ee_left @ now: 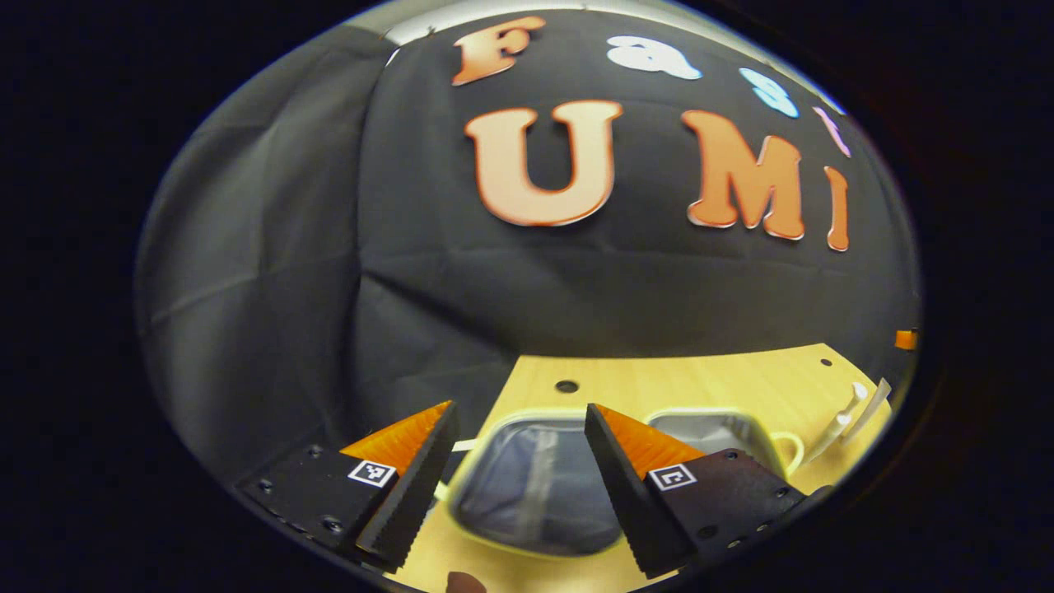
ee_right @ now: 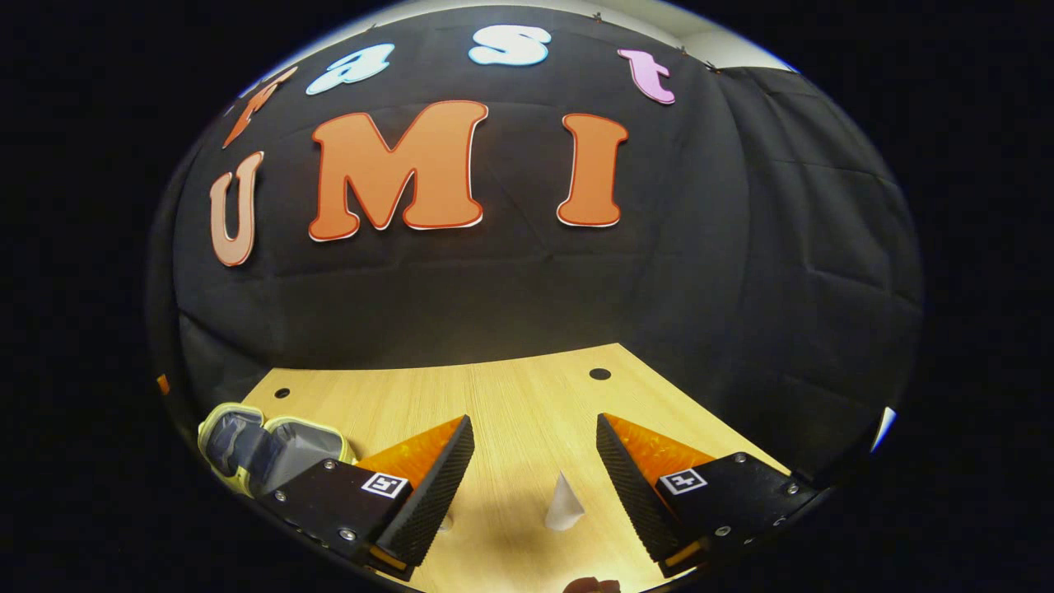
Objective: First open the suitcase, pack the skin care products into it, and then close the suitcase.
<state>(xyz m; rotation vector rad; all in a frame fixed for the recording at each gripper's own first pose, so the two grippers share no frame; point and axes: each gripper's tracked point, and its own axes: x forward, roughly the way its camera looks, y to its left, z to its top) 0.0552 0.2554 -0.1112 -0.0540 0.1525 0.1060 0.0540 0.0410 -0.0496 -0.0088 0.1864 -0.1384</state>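
Left gripper view: The left gripper (ee_left: pixel 519 478) hangs above the wooden table (ee_left: pixel 700 379) with its two fingers spread apart and nothing between them. Directly beyond the gap lies the suitcase (ee_left: pixel 535 494), opened flat on the table, with a pale yellow-green rim. The half nearer the gripper has a dark bluish lining with a lighter strap running across it. The second half (ee_left: pixel 716 432), lined in grey, lies just beside the first, to its right, and is partly hidden behind the right finger. A small loop handle (ee_left: pixel 792 449) sticks out from the right edge of that second half. To the right of the suitcase, near the table's edge, lie two slim white tubes (ee_left: pixel 856 412), side by side and apart from the suitcase. A round hole (ee_left: pixel 566 385) in the tabletop sits beyond the suitcase, toward the black cloth wall.

Right gripper view: The right gripper (ee_right: pixel 533 486) is released, its fingers wide apart and gripping nothing. A small white cone-shaped item (ee_right: pixel 563 504) stands on the table between the fingers, touching neither. The open suitcase (ee_right: pixel 263 449) lies well to the left of this item, at the table's left edge, both lined halves facing up. Part of it is covered by the gripper's left finger body.
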